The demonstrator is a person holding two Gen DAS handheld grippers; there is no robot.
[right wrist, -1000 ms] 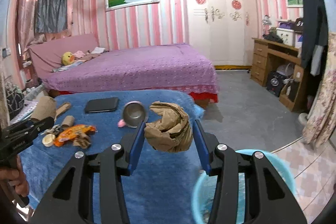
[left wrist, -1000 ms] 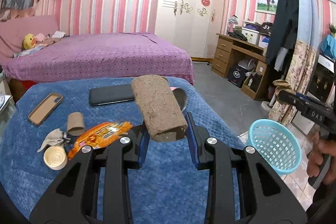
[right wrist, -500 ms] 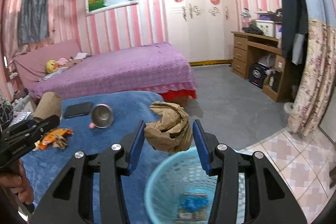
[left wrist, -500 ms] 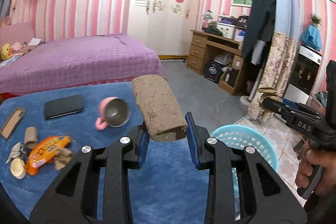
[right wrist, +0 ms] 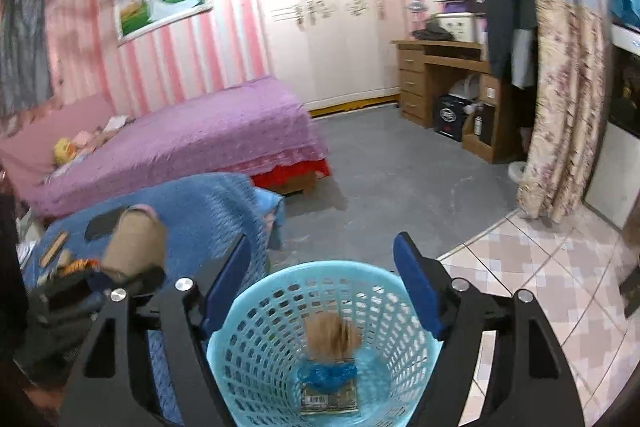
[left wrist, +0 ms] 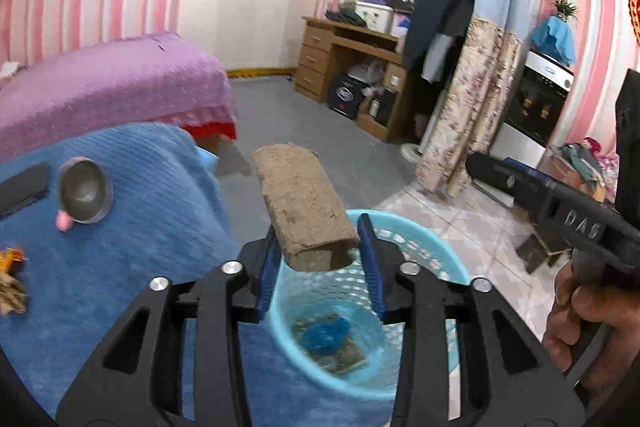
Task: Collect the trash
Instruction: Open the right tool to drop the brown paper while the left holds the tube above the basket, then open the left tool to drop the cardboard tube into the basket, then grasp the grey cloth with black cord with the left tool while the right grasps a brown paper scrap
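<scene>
My left gripper [left wrist: 318,259] is shut on a brown cardboard roll [left wrist: 302,203] and holds it above the near rim of the light blue basket [left wrist: 420,247]. My right gripper [right wrist: 322,281] is open and empty above the same basket [right wrist: 256,343]. A crumpled brown paper wad [right wrist: 332,337] is inside the basket, above a blue wrapper [right wrist: 326,375] and a flat packet [right wrist: 328,401]. The left gripper with its roll [right wrist: 134,247] shows at the left of the right wrist view.
The blue-covered table [left wrist: 132,267] holds a steel cup with a pink handle [left wrist: 82,193], a black phone [left wrist: 22,187] and an orange snack wrapper [left wrist: 10,257]. The basket stands on the tiled floor [right wrist: 540,279] beside the table. A purple bed [right wrist: 192,139] lies behind.
Both grippers swung right from the table to over the basket. My right gripper opened and the brown paper wad dropped into the basket. The left gripper keeps its hold on the roll.
</scene>
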